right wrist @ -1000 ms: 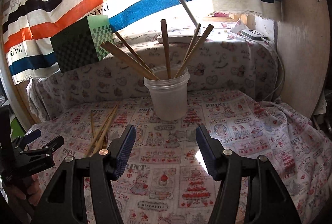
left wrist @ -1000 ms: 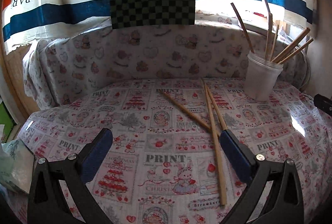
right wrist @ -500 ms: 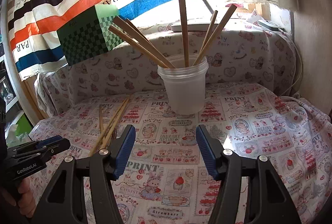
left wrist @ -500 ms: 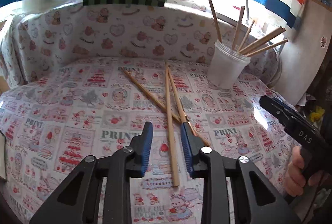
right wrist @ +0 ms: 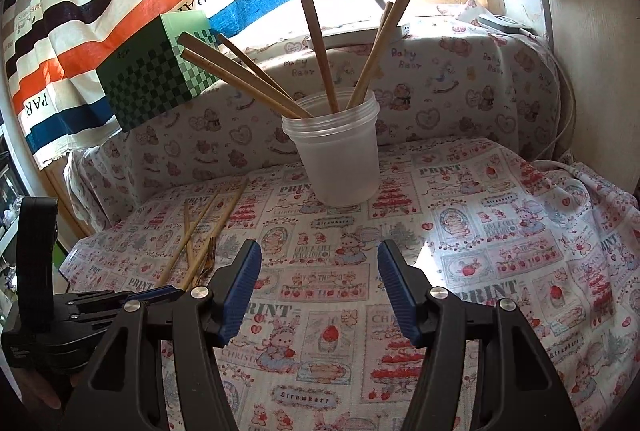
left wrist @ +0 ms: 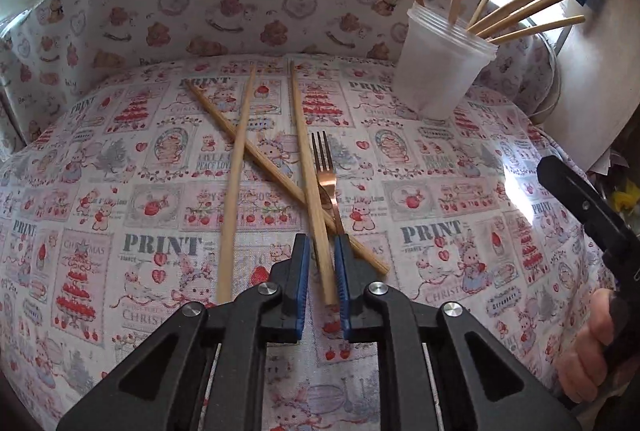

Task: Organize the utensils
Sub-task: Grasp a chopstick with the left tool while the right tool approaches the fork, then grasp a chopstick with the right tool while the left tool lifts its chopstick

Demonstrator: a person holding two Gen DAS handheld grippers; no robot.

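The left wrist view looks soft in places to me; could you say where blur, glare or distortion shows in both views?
Left wrist view: the leftmost chopstick is motion-smeared, sun glare by the right edge, fisheye-bent table edges. Right wrist view: sharp, but the window above the cup is blown out.

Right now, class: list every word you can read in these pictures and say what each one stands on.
"PRINT": tablecloth.
"Strawberry": tablecloth, right wrist view.
"Baby Bear": bear-print cloth behind the cup.
"PAR": striped banner.
"HERMES PARIS", mirrored: banner's upper stripes.
Smaller tablecloth captions: too blurred to read.
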